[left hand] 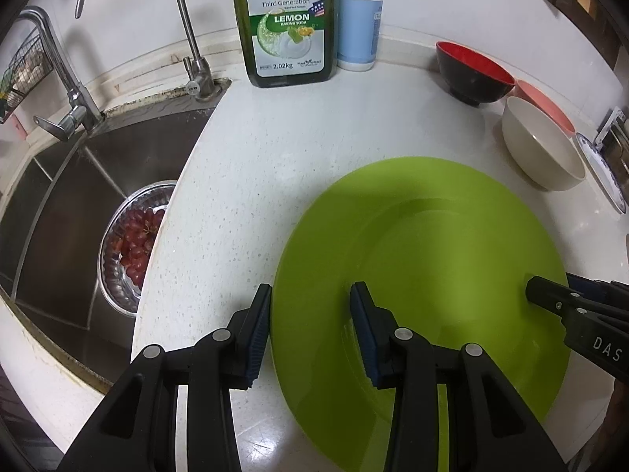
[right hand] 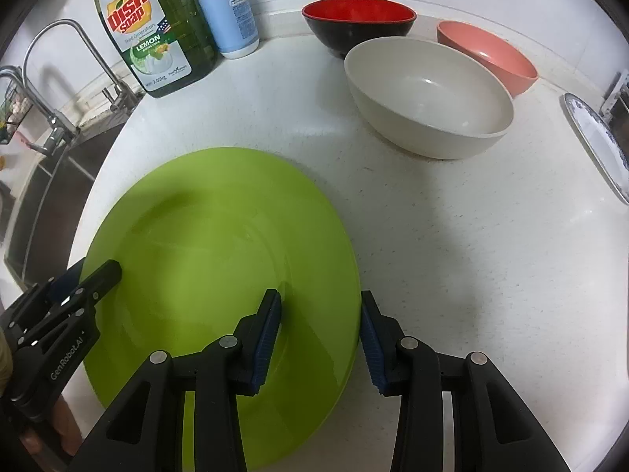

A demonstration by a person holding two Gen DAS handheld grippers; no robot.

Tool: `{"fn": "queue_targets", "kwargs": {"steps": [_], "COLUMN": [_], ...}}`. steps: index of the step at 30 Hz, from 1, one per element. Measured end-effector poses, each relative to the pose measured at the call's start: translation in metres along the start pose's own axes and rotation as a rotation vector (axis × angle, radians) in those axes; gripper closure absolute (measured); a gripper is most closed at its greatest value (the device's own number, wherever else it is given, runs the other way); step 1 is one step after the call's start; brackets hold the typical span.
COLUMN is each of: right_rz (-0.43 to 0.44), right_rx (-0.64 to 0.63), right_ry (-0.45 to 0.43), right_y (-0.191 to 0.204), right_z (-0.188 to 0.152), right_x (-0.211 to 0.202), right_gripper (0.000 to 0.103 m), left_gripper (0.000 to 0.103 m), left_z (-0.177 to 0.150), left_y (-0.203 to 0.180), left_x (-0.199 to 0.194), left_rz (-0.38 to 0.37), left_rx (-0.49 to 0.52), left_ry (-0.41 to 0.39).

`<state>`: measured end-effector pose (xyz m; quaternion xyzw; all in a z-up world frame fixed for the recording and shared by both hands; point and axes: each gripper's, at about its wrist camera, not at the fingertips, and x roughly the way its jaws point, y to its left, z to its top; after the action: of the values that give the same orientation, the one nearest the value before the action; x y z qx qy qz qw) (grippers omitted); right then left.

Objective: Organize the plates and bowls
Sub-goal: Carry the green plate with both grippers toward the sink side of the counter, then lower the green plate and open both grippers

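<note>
A lime-green plate (left hand: 432, 236) (right hand: 220, 228) lies flat on the white counter. My left gripper (left hand: 310, 291) straddles its left rim, one finger outside the edge and one over the plate; its jaws stand apart without pressing. My right gripper (right hand: 320, 299) straddles the right rim the same way, open. Each gripper also shows at the edge of the other's view: the right gripper (left hand: 538, 287) and the left gripper (right hand: 100, 275). Behind the plate stand a red-and-black bowl (right hand: 359, 15), a beige bowl (right hand: 428, 98) and a pink bowl (right hand: 491, 55).
A blue-patterned plate (right hand: 597, 145) leans at the far right. A dish soap bottle (left hand: 287, 19) and a pump bottle (left hand: 359, 19) stand at the back wall. At left, a steel sink (left hand: 59, 216) holds a bowl of red grapes (left hand: 133, 244) under two taps.
</note>
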<state>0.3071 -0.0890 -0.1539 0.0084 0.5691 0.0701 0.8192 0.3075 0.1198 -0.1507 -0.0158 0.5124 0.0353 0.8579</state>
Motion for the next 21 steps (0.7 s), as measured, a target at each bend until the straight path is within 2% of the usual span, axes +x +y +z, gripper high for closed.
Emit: {"fn": "queue_targets", "kwargs": {"steps": [8, 15, 16, 18, 21], "right_rz": [0.0, 0.001, -0.008, -0.017, -0.026], "right_rx": [-0.005, -0.016, -0.011, -0.004, 0.009], "right_ry": [0.011, -0.023, -0.037, -0.064, -0.094], "right_y": [0.001, 0.0, -0.001, -0.004, -0.01], "right_z": [-0.001, -0.001, -0.001, -0.001, -0.002], "right_x": [0.003, -0.003, -0.006, -0.014, -0.026], "right_gripper": [0.062, 0.06, 0.058, 0.053, 0.05], "left_gripper": [0.061, 0.038, 0.036, 0.024, 0.018], "left_z": [-0.001, 0.003, 0.004, 0.007, 0.01], "left_y": [0.001, -0.002, -0.003, -0.007, -0.014], "left_x": [0.002, -0.014, -0.018, -0.025, -0.037], "left_rz": [0.008, 0.018, 0.016, 0.009, -0.009], "left_rx": [0.019, 0.044, 0.053, 0.068, 0.088], "left_ry": [0.003, -0.061, -0.074, -0.096, -0.13]}}
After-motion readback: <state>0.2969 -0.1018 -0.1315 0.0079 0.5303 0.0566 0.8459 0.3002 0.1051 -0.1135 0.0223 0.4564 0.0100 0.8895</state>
